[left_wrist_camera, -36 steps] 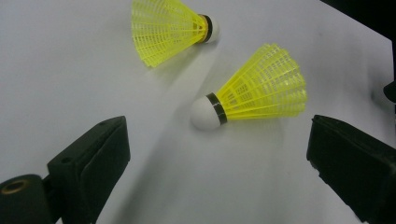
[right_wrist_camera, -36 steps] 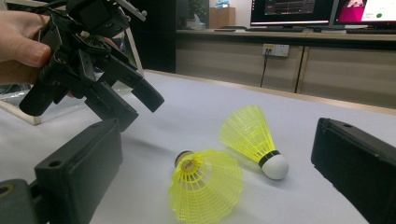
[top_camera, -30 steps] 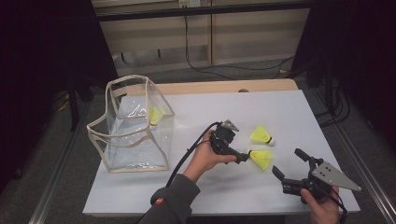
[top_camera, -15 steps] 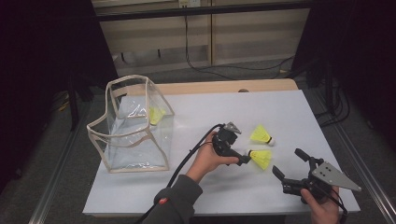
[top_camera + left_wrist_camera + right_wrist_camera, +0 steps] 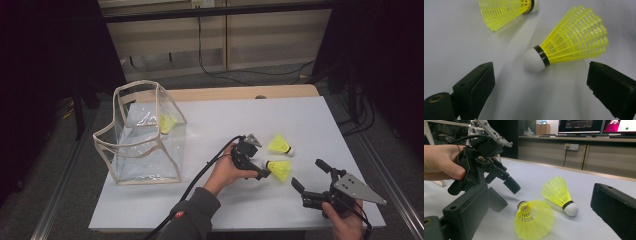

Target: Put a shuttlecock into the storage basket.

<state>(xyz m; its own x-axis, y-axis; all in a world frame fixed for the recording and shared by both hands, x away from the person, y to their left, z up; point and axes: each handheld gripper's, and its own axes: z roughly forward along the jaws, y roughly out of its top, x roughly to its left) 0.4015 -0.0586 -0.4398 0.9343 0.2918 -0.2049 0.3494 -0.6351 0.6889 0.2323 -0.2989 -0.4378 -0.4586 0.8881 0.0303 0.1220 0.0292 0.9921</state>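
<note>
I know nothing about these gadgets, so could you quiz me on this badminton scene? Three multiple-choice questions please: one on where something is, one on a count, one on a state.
1. Where does the near shuttlecock lie?
A. inside the bag
B. on the table, between the open jaws of the left gripper
C. on the floor

2. How many yellow shuttlecocks can be seen in the high view?
A. three
B. one
C. five

3. How does the right gripper stand?
A. shut on a shuttlecock
B. open, holding nothing
C. shut on the bag

Answers:
1. B, the left gripper view shows its white cork on the table between the two black jaws.
2. A, two lie on the table, the near one and the far shuttlecock, and the third shuttlecock sits inside the clear bag.
3. B, its jaws stand wide apart with nothing between them.
</note>
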